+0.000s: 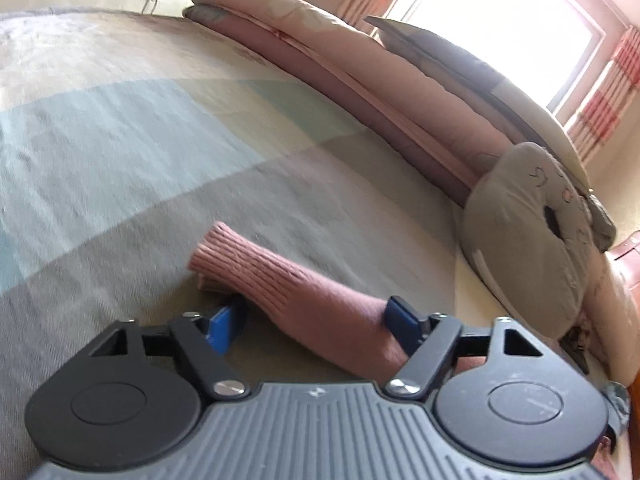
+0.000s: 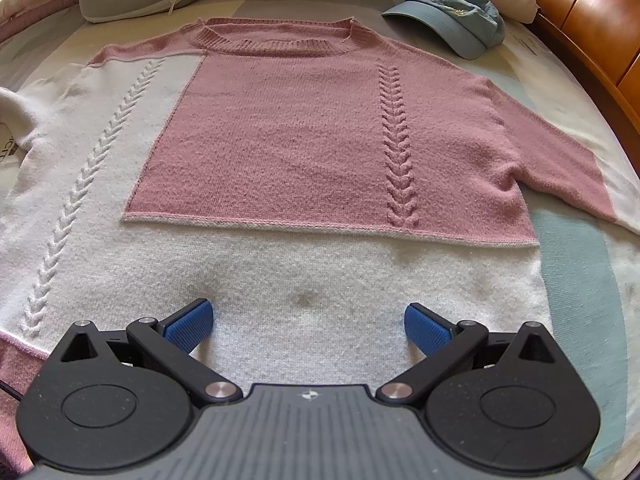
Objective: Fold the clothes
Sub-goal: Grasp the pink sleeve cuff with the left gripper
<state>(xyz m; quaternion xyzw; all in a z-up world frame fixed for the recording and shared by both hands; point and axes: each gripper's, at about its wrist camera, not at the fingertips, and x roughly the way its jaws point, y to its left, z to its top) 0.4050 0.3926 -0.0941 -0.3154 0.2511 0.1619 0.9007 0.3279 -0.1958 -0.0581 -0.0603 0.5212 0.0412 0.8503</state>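
Pink sleeve (image 1: 304, 300) is bracketed by left gripper (image 1: 316, 320), jaws part-open, not yet clamped, for folding inward. Right gripper (image 2: 308, 326) is held wide open, empty, above sweater (image 2: 312, 140).

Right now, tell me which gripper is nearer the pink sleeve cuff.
Left. The left gripper straddles the sleeve just behind the pink sleeve cuff; the right gripper hovers over the sweater's white hem.

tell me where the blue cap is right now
In the right wrist view the blue cap lies at the upper right on the bed, just beyond the sweater's shoulder, near the wooden headboard.
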